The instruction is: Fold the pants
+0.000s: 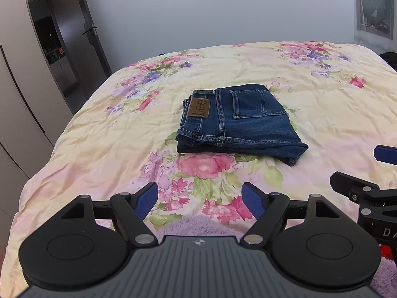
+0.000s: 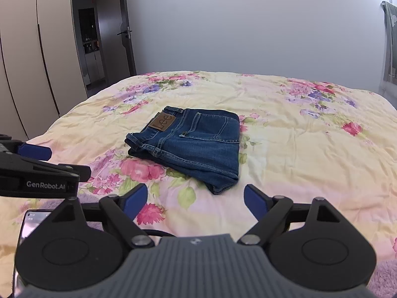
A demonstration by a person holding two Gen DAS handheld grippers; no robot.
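Pants (image 1: 238,121) sit folded in a compact stack mid-bed on the floral quilt (image 1: 322,104), looks done to me. My left gripper (image 1: 199,200) and right gripper (image 2: 194,200) are both spread wide, holding nothing, well short of the denim. Risk: any re-grab or nudge drags the top layer and undoes the fold.

Bare floral bedspread (image 2: 310,164) lies all around the folded jeans (image 2: 193,144). Both grippers sit spread wide apart, near the bed's front edge.
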